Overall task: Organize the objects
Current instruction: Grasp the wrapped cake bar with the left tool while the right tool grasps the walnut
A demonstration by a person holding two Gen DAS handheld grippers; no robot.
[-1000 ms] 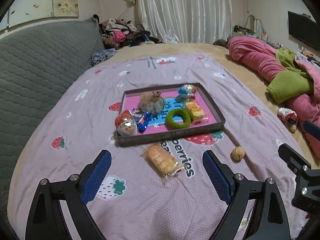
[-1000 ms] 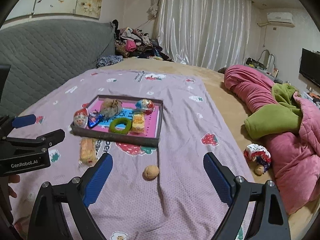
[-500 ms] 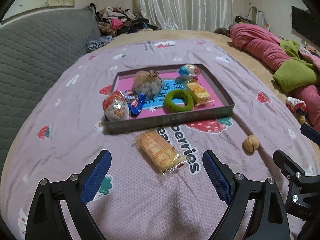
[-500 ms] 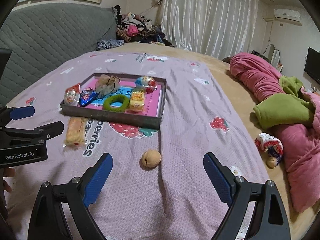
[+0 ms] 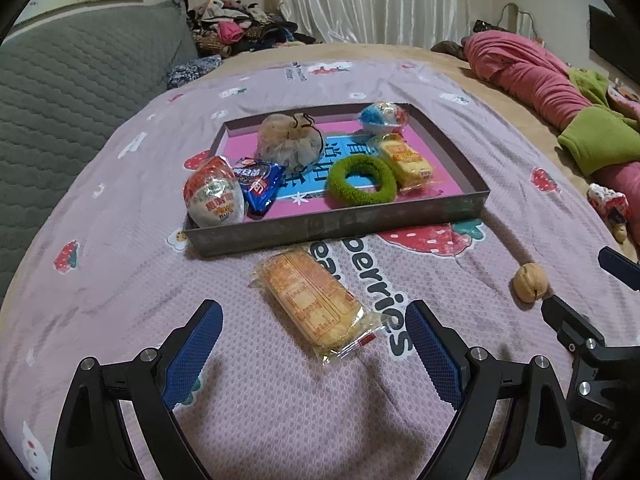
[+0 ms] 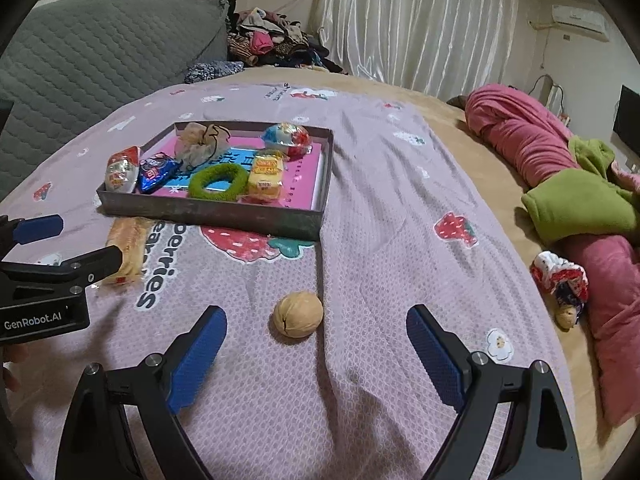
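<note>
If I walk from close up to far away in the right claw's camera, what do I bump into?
Right claw → walnut → grey tray front wall → green fuzzy ring → red, white and blue egg-shaped treat → pile of clothes → white curtains.

Bed with purple strawberry-print blanket [image 6: 400,184]. Grey quilted headboard [image 5: 60,80] at left. Pink and green bedding [image 6: 560,184] bunched at right. Clothes heap [image 6: 268,44] near white curtains [image 6: 412,24]. Air conditioner [image 6: 576,18] on wall.
</note>
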